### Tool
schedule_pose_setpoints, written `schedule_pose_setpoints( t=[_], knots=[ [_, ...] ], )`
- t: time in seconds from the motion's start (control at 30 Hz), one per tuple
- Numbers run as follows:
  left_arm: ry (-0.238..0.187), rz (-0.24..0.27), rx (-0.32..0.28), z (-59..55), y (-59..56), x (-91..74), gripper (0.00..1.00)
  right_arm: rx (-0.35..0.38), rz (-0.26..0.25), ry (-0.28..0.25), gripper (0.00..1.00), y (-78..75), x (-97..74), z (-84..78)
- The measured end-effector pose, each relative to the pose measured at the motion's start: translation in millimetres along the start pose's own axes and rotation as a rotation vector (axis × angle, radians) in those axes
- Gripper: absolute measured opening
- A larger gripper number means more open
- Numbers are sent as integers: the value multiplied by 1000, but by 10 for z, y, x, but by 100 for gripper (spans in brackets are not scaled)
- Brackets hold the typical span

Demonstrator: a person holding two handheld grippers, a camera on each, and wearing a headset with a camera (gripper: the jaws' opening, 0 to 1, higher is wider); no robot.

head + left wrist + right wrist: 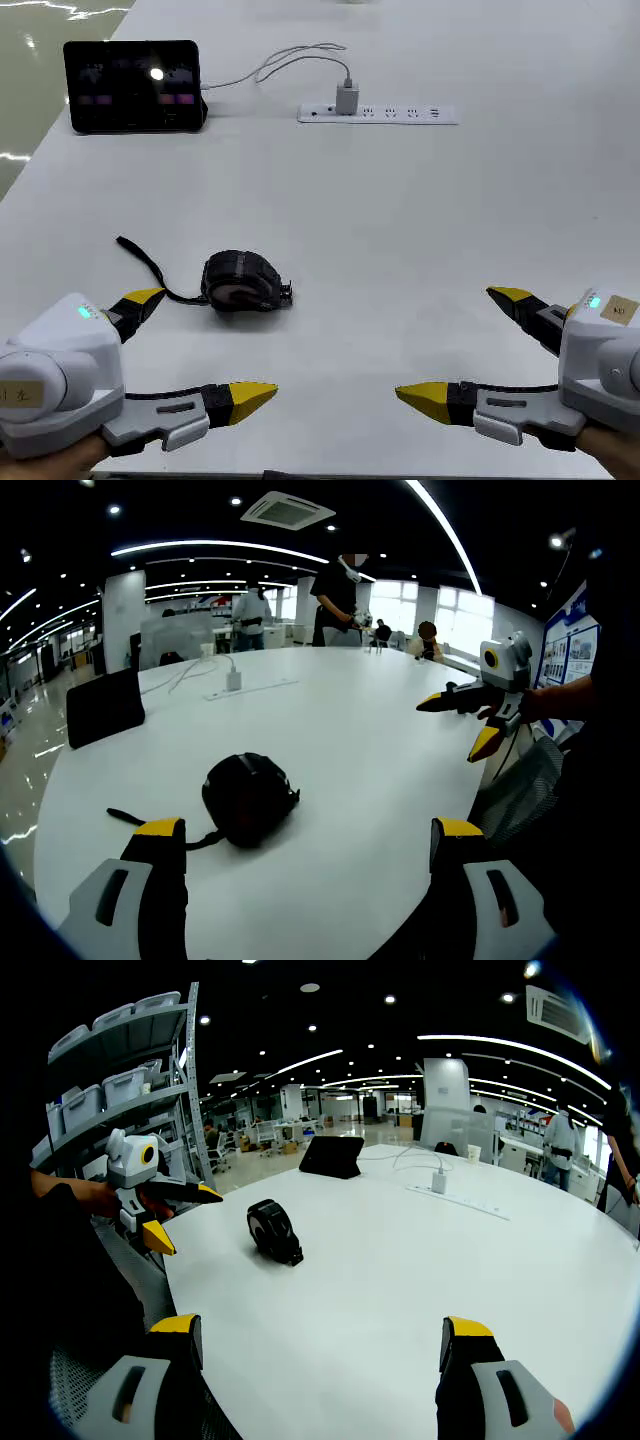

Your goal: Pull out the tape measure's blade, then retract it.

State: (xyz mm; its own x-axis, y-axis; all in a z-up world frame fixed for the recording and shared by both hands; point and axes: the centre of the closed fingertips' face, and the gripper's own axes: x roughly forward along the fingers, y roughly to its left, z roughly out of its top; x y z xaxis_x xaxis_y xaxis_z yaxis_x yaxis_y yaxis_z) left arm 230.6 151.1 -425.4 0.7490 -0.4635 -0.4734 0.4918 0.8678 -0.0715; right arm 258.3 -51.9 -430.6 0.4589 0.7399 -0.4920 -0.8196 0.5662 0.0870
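white table [420, 220] bears tape measure [240, 282], strap [150, 262] trailing left.

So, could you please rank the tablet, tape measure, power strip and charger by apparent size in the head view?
1. tablet
2. tape measure and power strip: unsure, since the tape measure lies nearer
3. charger

We see a small round tape measure in a black, rubbery-looking case [243, 282] standing on its edge on the white tabletop [400, 220], toward the near left in the head view. One flat side faces us and carries a dull pinkish round label. The blade is wound fully in, with only its end hook [287, 292] showing at the lower right of the case. A thin black wrist strap [140, 258] trails from the case's left side, lying slack and angling up and left.
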Motion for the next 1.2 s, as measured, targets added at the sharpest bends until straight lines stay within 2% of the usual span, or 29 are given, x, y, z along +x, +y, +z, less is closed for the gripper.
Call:
schedule_pose_setpoints(
  t=[0.33,0.97,1.03,1.2],
  knots=[
    [-1,1,2,3,5,-5,99,0,-1,0,99,1,-3,5],
    [-2,-4,12,31,29,14,99,-5,39,9,99,38,26,17],
    [-1,-7,15,37,37,26,99,-11,41,-13,99,28,33,55],
    [5,-13,23,43,50,59,99,-11,47,-1,99,-1,56,45]
  ],
)
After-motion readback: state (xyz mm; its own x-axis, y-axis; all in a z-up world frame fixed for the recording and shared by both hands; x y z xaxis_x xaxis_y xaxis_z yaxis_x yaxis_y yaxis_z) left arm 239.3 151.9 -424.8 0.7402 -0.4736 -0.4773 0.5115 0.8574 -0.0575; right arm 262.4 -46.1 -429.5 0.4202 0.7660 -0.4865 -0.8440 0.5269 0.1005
